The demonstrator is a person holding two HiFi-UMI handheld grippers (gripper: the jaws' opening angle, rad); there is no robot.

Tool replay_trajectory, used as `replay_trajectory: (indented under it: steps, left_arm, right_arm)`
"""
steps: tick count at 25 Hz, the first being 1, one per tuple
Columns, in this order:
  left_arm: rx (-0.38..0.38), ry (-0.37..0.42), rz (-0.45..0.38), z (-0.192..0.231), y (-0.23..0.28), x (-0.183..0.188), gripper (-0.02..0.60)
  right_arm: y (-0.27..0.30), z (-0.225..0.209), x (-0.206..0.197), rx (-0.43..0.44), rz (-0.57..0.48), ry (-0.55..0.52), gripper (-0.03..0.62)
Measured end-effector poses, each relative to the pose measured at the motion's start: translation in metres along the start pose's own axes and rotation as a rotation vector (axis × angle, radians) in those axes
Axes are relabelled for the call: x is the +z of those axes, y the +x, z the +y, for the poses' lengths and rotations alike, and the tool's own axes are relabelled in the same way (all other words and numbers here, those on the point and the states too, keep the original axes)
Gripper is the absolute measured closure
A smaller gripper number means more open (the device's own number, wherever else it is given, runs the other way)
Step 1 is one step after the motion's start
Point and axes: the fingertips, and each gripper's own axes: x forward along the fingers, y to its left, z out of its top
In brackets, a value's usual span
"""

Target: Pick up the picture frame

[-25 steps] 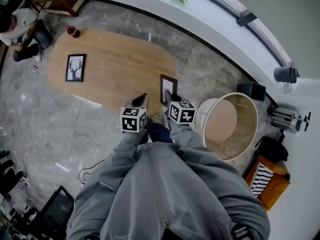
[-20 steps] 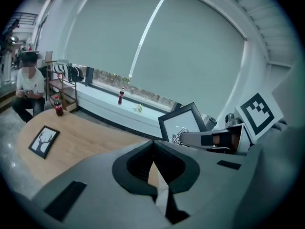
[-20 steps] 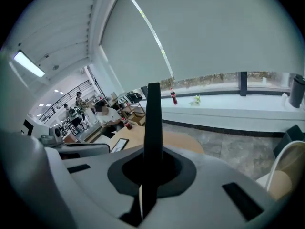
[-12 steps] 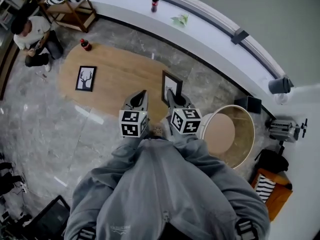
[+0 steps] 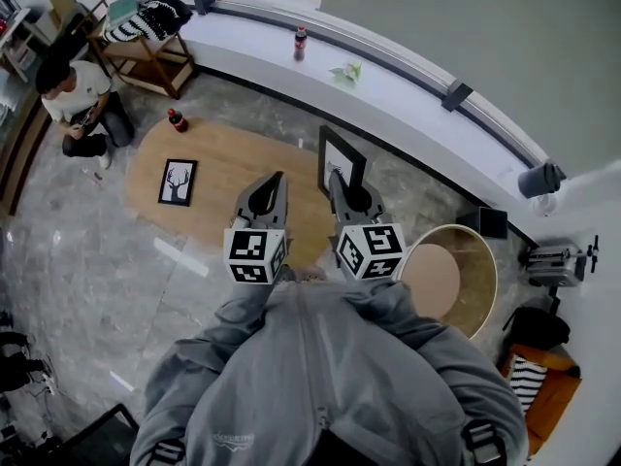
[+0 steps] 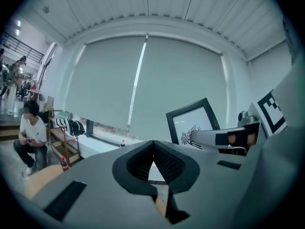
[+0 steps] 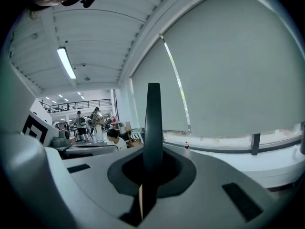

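The right gripper (image 7: 151,170) is clamped on one thin edge of the picture frame (image 5: 342,159) — light, stiff, probably glazed and fragile; held by one edge, it may swing. The left gripper (image 6: 153,159) has its jaws closed on nothing — free to steady the frame's far side.

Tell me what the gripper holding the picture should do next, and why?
Probably just hold steady with jaws shut: the right gripper pinches the picture frame by one thin edge, upright and clear above the wooden table, so loosening or tilting could drop it.

A black picture frame (image 5: 342,160) with a white print bearing a dark emblem stood upright in the air, its edge pinched in the right gripper (image 5: 337,180).
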Motion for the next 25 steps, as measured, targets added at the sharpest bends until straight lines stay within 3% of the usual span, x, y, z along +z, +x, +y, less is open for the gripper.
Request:
replay_trajectory:
  steps: [5, 10, 15, 25]
  left_arm:
    - [-0.011, 0.037, -0.098, -0.018, -0.014, 0.046, 0.563]
    - [-0.001, 0.084, -0.151, -0.027, -0.024, 0.068, 0.563]
    - [0.01, 0.124, -0.159, -0.034, -0.028, 0.071, 0.563]
    - [0.013, 0.118, -0.136, -0.052, -0.025, 0.061, 0.563]
  right_arm:
    - [-0.021, 0.005, 0.046, 0.007, -0.1, -0.102, 0.557]
    - [-0.033, 0.015, 0.071, 0.02, -0.17, -0.21, 0.557]
    - [-0.04, 0.016, 0.075, 0.031, -0.178, -0.211, 0.557]
    - [-0.051, 0.005, 0.068, 0.049, -0.168, -0.187, 0.557]
